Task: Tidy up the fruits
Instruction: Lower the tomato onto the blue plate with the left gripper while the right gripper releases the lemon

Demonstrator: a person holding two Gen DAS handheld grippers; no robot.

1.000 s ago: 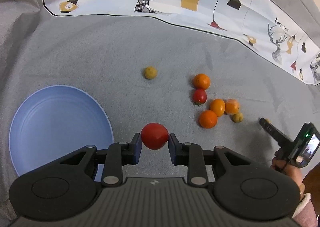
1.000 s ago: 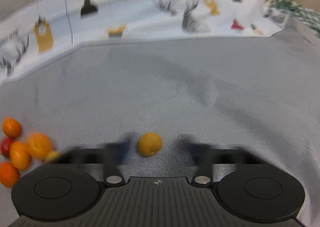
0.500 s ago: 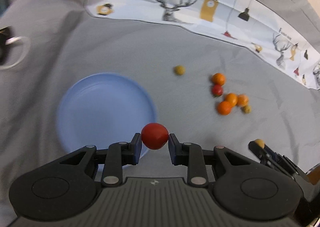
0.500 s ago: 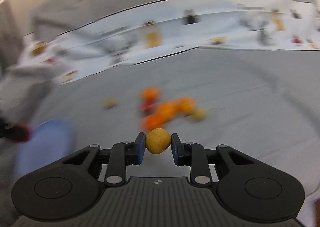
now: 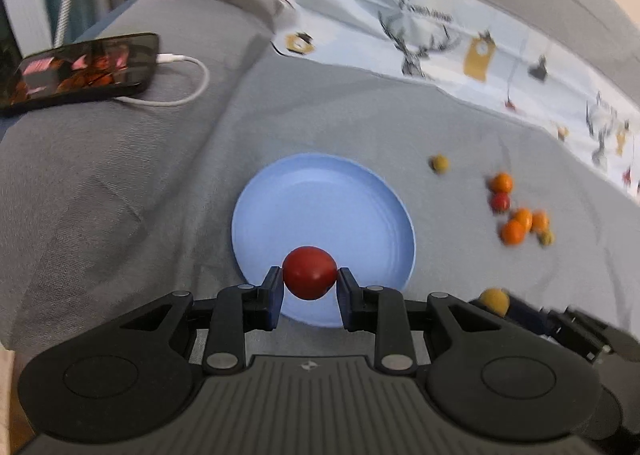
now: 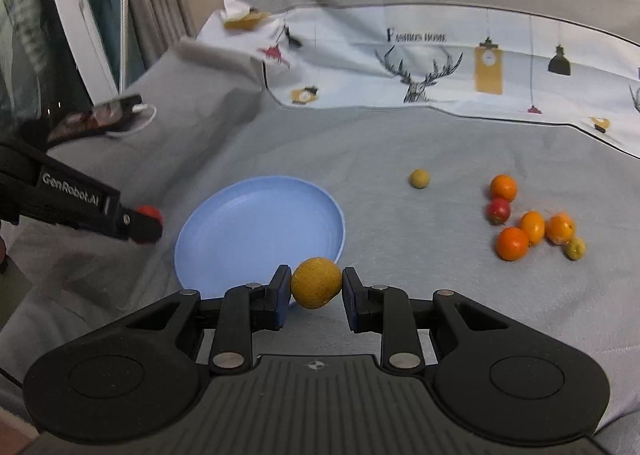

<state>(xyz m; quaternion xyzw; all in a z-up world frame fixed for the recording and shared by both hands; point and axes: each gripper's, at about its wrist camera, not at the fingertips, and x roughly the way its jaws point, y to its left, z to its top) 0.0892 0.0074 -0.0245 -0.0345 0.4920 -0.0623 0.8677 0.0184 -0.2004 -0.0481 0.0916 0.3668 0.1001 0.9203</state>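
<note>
The left gripper (image 5: 310, 282) was pinching a red tomato (image 5: 310, 273) across its middle, one dark pad on each flank, and hung over the near rim of the blue plate (image 5: 280, 207). The right gripper (image 6: 316, 287) was clamped the same way on a dull yellow fruit (image 6: 316, 282), poised just outside the plate's near right edge; in the left wrist view that fruit showed beside the plate's near right rim.

The plate lay empty on the grey cloth (image 6: 400, 143). Out to its right, well apart from it, sat a lone yellow fruit (image 6: 419, 178), and farther right a loose cluster of fruit (image 6: 532, 225): several orange ones, a red one and a small yellow-green one, some touching. Left of the plate and farther back, a phone (image 5: 80, 69) with a white cable rested on the cloth. Behind the plate ran a printed sheet with stags and lamps (image 6: 428, 71).

These fruits looked small, round and light, with smooth skin likely to roll or slip from a shallow pinch. The tomato was probably soft and easily bruised, so a gentle squeeze at its widest girth seemed the right hold; the rough-skinned yellow fruit appeared firmer. Released from height, either would likely roll across the shallow plate, so a low release looked wise.
</note>
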